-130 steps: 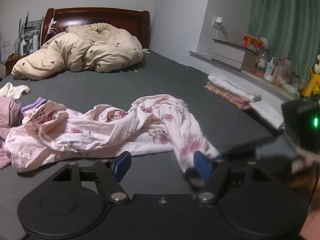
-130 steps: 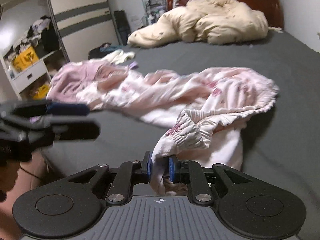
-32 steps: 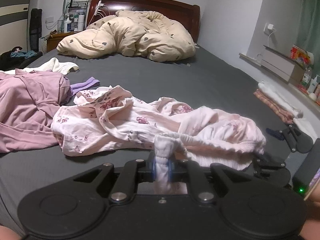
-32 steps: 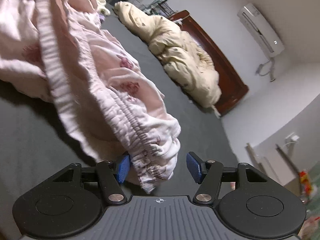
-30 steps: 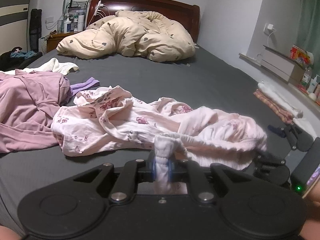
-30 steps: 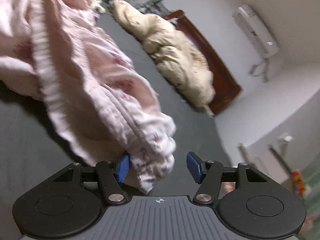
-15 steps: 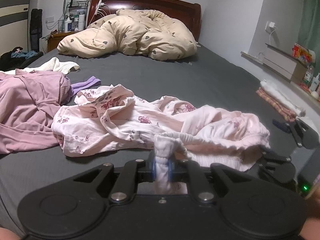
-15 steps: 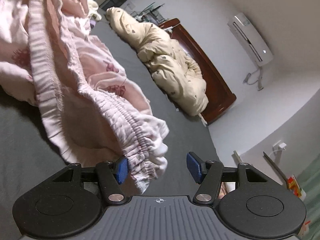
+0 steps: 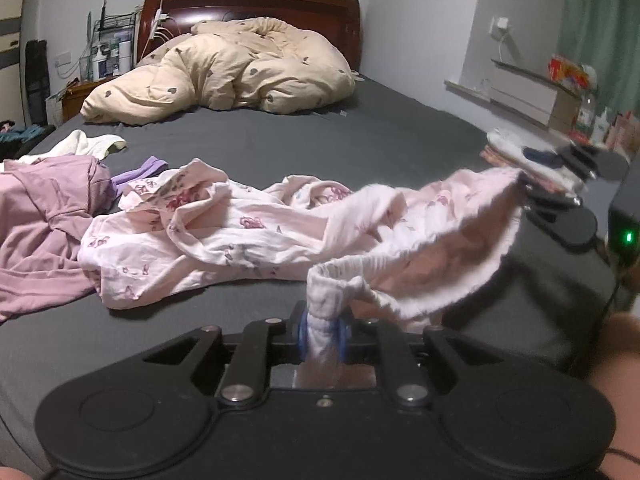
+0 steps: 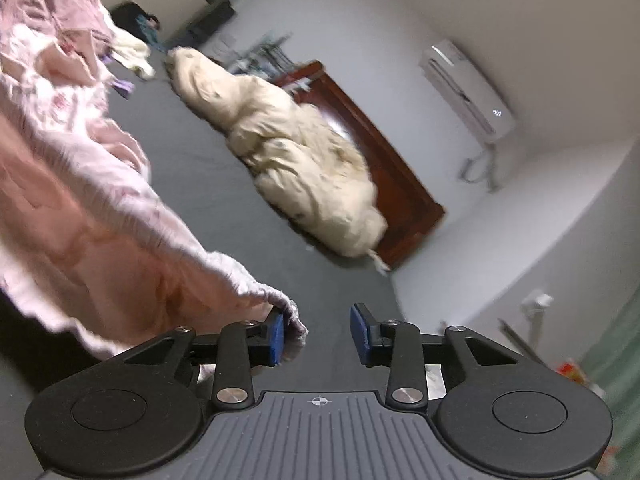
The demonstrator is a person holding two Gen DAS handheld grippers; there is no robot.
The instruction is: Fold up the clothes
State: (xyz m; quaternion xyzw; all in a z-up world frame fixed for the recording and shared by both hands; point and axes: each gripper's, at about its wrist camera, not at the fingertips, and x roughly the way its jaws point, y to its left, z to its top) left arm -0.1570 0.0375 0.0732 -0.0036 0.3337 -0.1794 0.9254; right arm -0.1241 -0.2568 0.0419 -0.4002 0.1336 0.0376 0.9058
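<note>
Pale pink floral pyjama trousers [image 9: 240,236] lie crumpled across the dark grey bed [image 9: 360,136]. My left gripper [image 9: 323,330] is shut on a bunched piece of their elastic waistband. From there the waistband stretches up and to the right to my right gripper [image 9: 532,178], which hangs above the bed's right side. In the right wrist view the right gripper [image 10: 318,334] is open. The trousers [image 10: 80,220] hang off its left finger [image 10: 275,334], and nothing lies between the pads.
A beige duvet [image 9: 228,72] is heaped against the wooden headboard [image 9: 256,0]. A mauve garment [image 9: 44,216], a purple item [image 9: 140,170] and a white cloth [image 9: 94,142] lie at the bed's left. Folded clothes [image 9: 504,148] sit at its right edge, below a cluttered sill [image 9: 532,100].
The right gripper has risen and moved away from the left one, still open, lifting the waistband edge off the bed. The left gripper stays shut on the waistband.
</note>
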